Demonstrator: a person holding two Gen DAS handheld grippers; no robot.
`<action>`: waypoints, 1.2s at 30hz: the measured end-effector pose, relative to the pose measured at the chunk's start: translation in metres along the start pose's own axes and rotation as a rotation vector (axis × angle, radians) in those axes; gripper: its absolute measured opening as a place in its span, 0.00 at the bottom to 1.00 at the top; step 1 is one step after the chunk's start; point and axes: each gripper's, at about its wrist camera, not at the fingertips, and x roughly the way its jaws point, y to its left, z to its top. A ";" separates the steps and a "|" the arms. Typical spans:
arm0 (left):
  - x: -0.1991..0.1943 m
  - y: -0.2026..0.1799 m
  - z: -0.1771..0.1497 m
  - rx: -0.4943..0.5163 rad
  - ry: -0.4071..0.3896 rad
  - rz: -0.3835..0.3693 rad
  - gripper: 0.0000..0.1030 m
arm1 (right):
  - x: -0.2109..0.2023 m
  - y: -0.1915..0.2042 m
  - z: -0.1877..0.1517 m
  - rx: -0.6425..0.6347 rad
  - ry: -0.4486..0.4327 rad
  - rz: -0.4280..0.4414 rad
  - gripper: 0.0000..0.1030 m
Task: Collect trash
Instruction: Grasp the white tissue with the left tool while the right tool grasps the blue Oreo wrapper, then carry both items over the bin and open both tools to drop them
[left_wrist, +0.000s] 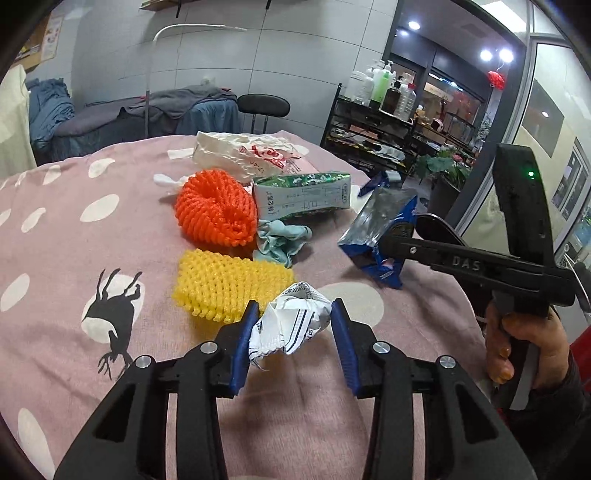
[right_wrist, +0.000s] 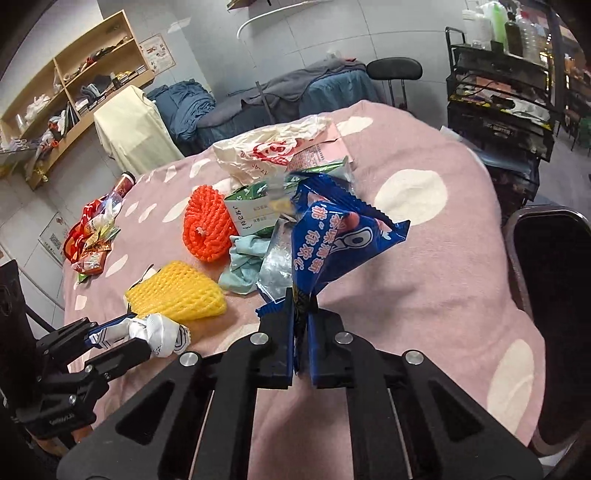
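Observation:
My left gripper (left_wrist: 293, 314) is open around a crumpled white wrapper (left_wrist: 291, 325) on the pink spotted cloth (left_wrist: 74, 240); its jaws stand on either side, not pressing it. The same wrapper (right_wrist: 159, 332) shows in the right wrist view. My right gripper (right_wrist: 301, 317) is shut on a blue snack bag (right_wrist: 340, 243) and holds it above the cloth; the bag also shows in the left wrist view (left_wrist: 376, 229). Still lying on the cloth are a yellow foam net (left_wrist: 229, 284), an orange foam net (left_wrist: 216, 212), a teal rag (left_wrist: 280, 240), a green packet (left_wrist: 306, 195) and a white plastic bag (left_wrist: 247, 151).
More wrappers and a bottle (right_wrist: 96, 229) lie at the cloth's far left edge. A black chair back (right_wrist: 554, 277) stands to the right of the bed. A black rack with bottles (left_wrist: 373, 110) and a stool (left_wrist: 264, 105) stand behind.

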 end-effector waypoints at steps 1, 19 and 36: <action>0.002 -0.001 -0.001 0.000 0.010 -0.012 0.42 | -0.004 -0.002 -0.002 0.001 -0.005 0.001 0.07; -0.001 -0.028 -0.020 0.017 0.008 0.044 0.45 | -0.032 -0.020 -0.024 0.045 -0.031 0.004 0.07; -0.001 -0.086 0.015 0.147 -0.061 -0.054 0.19 | -0.103 -0.059 -0.031 0.070 -0.229 -0.119 0.07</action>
